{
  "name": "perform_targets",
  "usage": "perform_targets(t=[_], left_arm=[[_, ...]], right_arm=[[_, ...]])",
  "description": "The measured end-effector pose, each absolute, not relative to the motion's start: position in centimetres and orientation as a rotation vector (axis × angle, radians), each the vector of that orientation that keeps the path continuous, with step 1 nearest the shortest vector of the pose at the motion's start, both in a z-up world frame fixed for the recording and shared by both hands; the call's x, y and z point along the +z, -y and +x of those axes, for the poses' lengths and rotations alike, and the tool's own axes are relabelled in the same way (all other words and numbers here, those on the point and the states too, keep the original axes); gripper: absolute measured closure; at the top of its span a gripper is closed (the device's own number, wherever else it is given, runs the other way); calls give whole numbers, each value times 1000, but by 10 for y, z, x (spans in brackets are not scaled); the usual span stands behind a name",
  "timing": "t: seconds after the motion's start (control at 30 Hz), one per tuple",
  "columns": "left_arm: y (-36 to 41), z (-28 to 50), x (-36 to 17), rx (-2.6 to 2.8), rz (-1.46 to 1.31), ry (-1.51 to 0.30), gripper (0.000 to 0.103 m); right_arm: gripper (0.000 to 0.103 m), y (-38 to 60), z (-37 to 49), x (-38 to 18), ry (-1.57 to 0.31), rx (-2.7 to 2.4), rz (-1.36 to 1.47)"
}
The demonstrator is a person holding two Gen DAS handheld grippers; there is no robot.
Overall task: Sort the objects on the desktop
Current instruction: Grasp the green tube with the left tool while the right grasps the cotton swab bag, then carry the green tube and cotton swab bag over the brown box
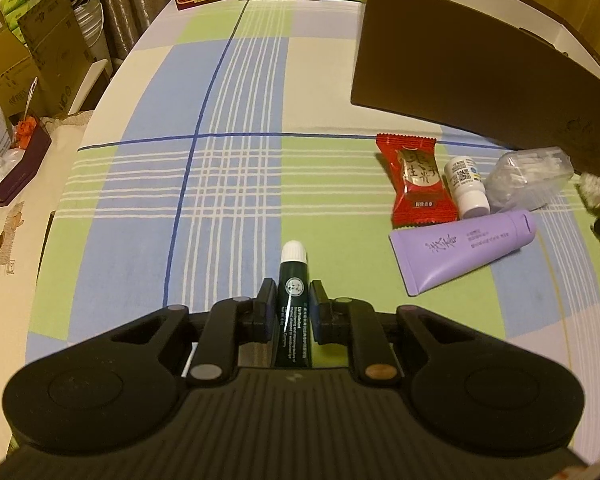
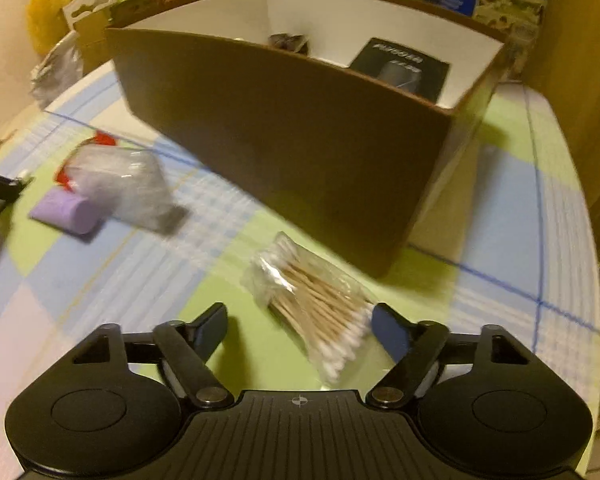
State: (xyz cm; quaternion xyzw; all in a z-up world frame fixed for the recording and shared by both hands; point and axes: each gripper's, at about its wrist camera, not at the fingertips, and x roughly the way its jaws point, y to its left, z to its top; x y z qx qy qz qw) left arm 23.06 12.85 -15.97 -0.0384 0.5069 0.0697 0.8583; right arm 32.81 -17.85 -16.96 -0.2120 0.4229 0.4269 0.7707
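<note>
Sorting box & loose items on checked cloth. Brown box (image 2: 300, 140), white inside, stands open-topped at the far side of the tablecloth (image 1: 228, 184); in it a dark booklet (image 2: 400, 68) leans on the far-right wall & a small dark item (image 2: 288, 43) lies near the inner corner — too blurred to tell what.

Left gripper (image 1: 293, 298): pads clamped on a dark green lip-balm tube (image 1: 293, 300), white cap pointing away, just over the cloth.

Right gripper (image 2: 300, 320): fingers apart, not gripping; a clear bag of cotton swabs (image 2: 316, 308) lies on the cloth between them, its white tips close beside the right pad — contact can't be told.

Near the box's front wall, w/ no gaps to speak of: red snack packet (image 1: 416, 180), small white bottle (image 1: 466, 186), clear plastic case (image 1: 528, 178), lilac tube (image 1: 464, 248).

Beyond the table's left edge: open cardboard cartons (image 1: 40, 52).
</note>
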Motion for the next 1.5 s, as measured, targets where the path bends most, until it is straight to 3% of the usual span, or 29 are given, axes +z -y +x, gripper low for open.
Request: perform_targets(t=[0.07,0.3,0.77,0.8,0.83,0.9,0.97,1.5], left_arm=[[-128,230,-160,143,-78,-1064,89],[-125,229,-159,133,-75,-1064,89],[-123,228,-160,108,-56,-1067,88],[-123,228,-160,104,-49,-1068,88],[-123,229,-160,99,-44,-1070,88],[-124,229,-160,94,-48,-1071,89],[-124,228,-160,92,-48,-1071,89],[-105,222,-155,41,-31,-1085,90]], right_arm=[[36,176,321,-165,-965,950,-415],[37,152,275,-156,-1065,1003,-292],[38,130,290,-155,-965,717,-202],[40,127,291,-157,-966,716,-202],[50,124,290,-159,-971,718,-211],[57,119,287,-164,-970,718,-244],[71,117,280,-165,-945,723,-299],[80,153,234,-156,-1058,768,-216]])
